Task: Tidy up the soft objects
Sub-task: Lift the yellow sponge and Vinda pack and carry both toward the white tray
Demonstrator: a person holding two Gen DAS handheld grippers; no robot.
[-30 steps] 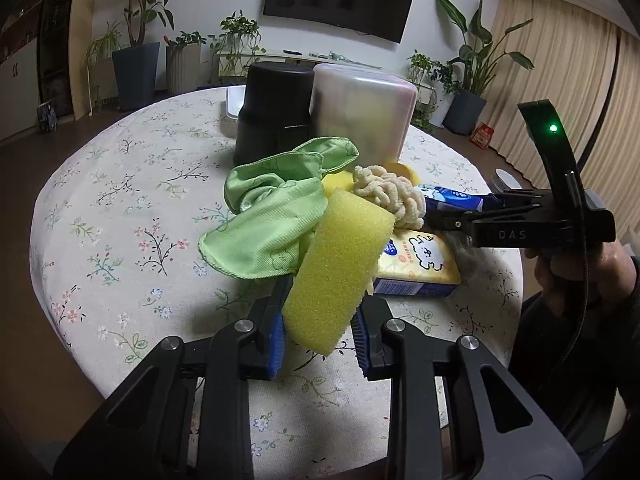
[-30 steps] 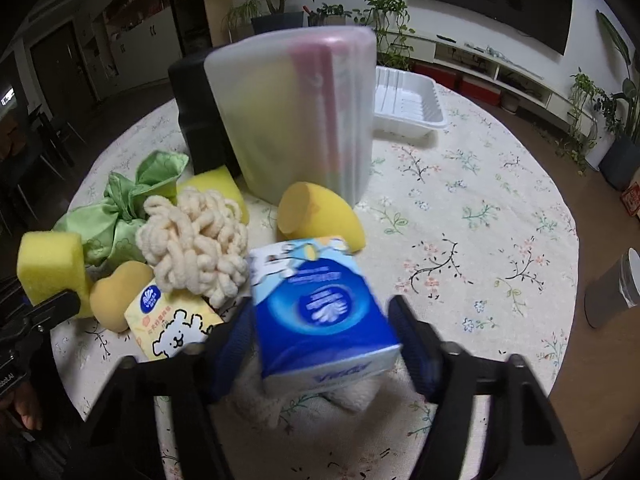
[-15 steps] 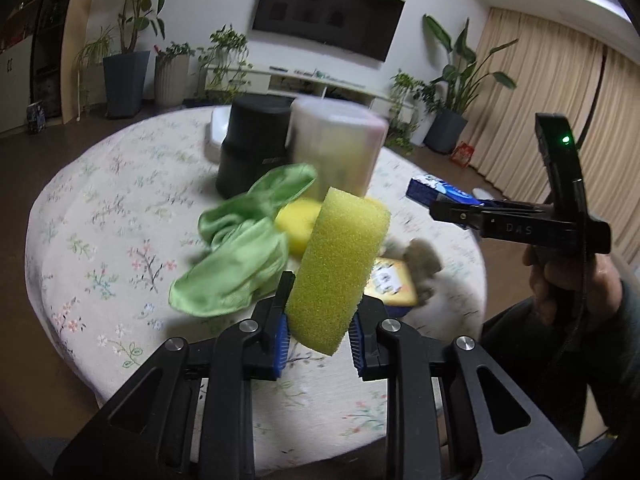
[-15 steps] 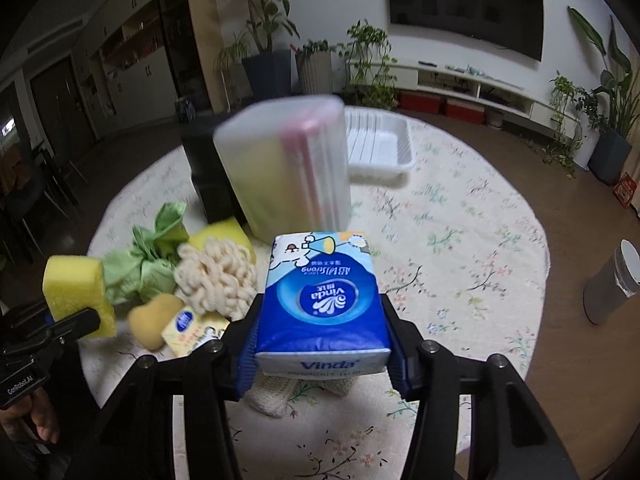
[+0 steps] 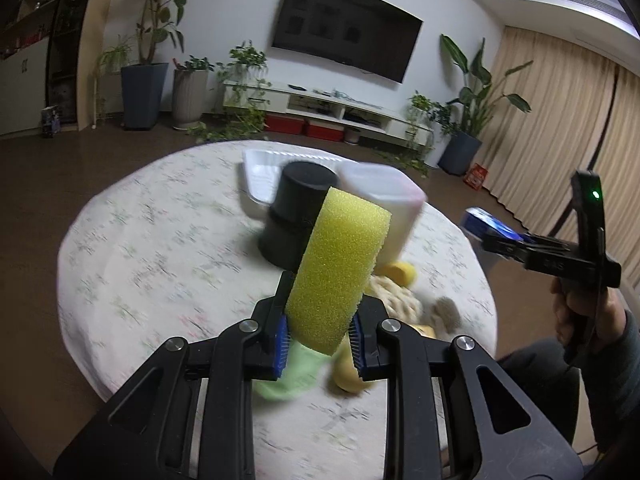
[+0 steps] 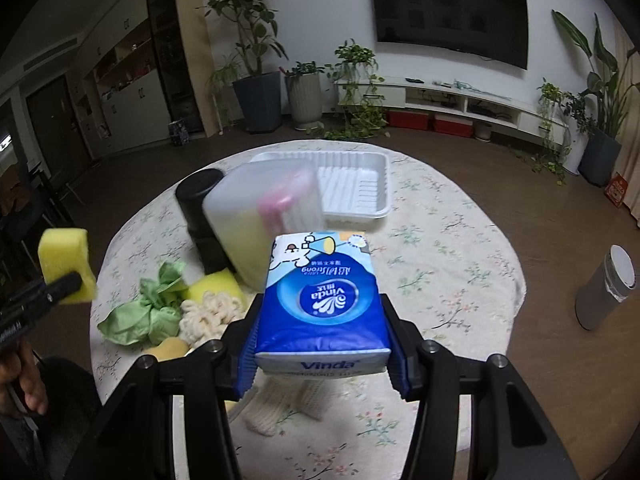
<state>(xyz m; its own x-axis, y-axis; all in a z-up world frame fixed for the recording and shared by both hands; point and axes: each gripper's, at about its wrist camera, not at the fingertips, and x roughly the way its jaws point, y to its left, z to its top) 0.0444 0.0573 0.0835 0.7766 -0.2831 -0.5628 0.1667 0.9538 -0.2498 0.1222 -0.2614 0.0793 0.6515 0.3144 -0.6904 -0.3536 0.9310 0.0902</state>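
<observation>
Two soft items are lifted clear of the round table: the left gripper pinches the yellow sponge, and the right gripper clamps the blue tissue pack. The white tray at the far side appears empty, so nothing looks sorted yet. Remaining on the table: the green cloth, a cream knitted piece and further yellow sponges.
</observation>
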